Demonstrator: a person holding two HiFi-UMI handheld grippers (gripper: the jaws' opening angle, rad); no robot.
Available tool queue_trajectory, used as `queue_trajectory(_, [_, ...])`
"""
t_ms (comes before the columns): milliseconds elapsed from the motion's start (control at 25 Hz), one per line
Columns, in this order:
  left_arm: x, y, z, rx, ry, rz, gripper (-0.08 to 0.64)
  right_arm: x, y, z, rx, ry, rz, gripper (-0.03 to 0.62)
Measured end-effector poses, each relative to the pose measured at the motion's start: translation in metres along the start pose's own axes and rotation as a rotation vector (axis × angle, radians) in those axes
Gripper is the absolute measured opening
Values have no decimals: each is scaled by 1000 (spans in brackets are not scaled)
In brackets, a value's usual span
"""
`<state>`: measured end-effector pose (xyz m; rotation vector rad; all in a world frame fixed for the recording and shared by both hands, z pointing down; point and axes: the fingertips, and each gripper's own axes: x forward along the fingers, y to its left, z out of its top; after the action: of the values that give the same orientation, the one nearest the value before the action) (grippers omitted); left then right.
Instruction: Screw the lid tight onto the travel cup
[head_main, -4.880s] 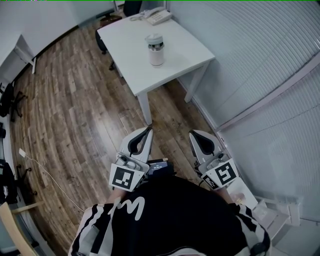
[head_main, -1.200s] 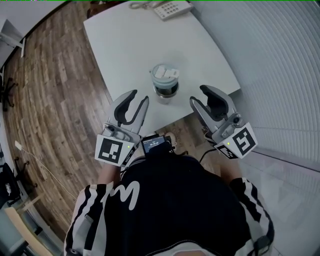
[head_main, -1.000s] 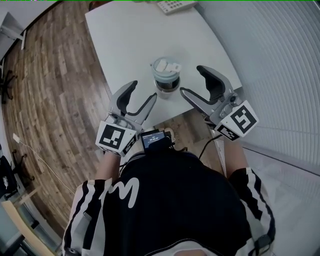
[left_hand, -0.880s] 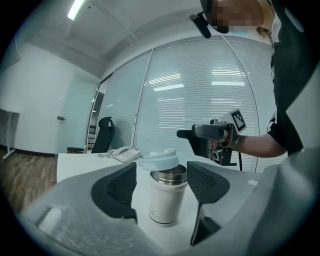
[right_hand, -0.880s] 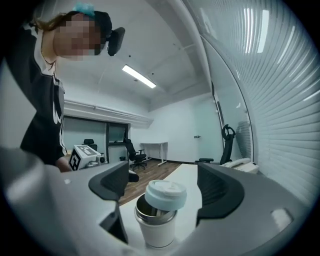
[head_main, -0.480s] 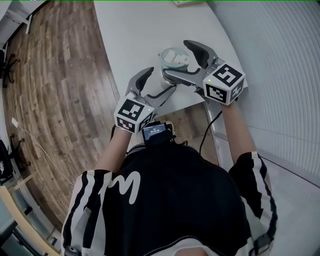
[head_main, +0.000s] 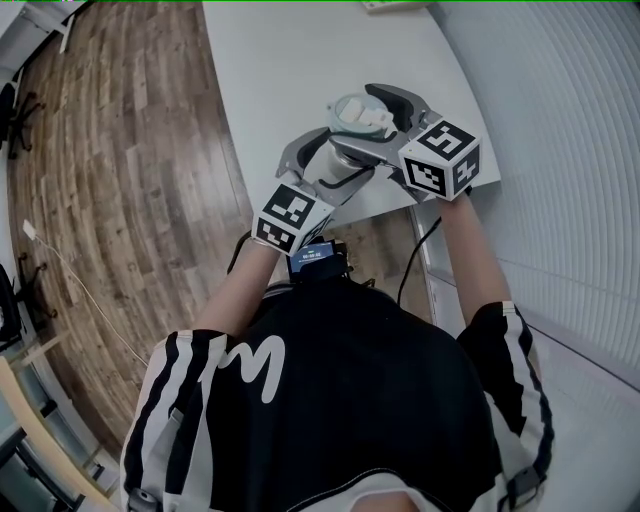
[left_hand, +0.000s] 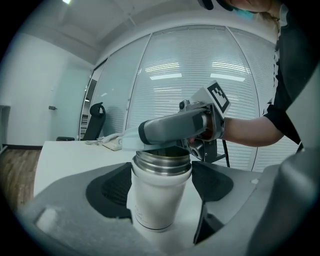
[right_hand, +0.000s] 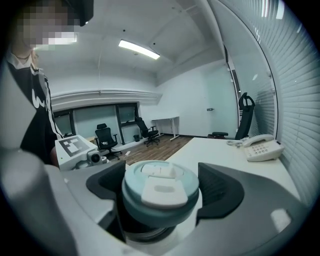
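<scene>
Reaching in from the near edge, both grippers now stand around the cup, where a second ago they hung short of it. Their jaws have just been opening wide, and the right ones have come a little inward again. The left gripper (left_hand: 162, 182) is open, with the white travel cup (left_hand: 159, 205) between its pads and a gap at each side. The right gripper (right_hand: 161, 200), coming from 4 o'clock, is also open around the teal lid (right_hand: 160, 180), which sits on the steel rim. The cup stands near the surface's (head_main: 270, 80) front edge, and a telephone (right_hand: 262, 147) lies far off at 12 o'clock. I judge that nothing is gripped yet, so clamping comes next.
</scene>
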<state>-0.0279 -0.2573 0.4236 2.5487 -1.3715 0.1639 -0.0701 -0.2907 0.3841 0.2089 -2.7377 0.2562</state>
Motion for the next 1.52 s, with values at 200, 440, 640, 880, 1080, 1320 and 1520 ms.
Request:
queue_trajectory(200, [-1, 3, -5, 13, -9, 13, 382, 0, 1, -2, -11, -29, 13, 440])
queue_trajectory(440, [-3, 1, -7, 22, -10, 13, 380, -18, 8, 17, -27, -190, -1, 439])
queue_trajectory(640, [-3, -3, -4, 13, -11, 5, 380, -28, 24, 13, -107, -234, 8, 439])
queue_trajectory(880, [-3, 1, -5, 27, -14, 14, 380, -22, 29, -8, -141, -216, -7, 440])
queue_trajectory(1080, [-4, 0, -2, 33, -16, 20, 379, -18, 32, -12, -194, -191, -105, 440])
queue_trajectory(1320, [-6, 3, 1, 36, -28, 32, 379, -17, 28, -9, -154, -175, -293, 440])
queue_trajectory(1520, [-7, -1, 1, 43, -30, 33, 379, -20, 27, -10, -126, -166, -409, 440])
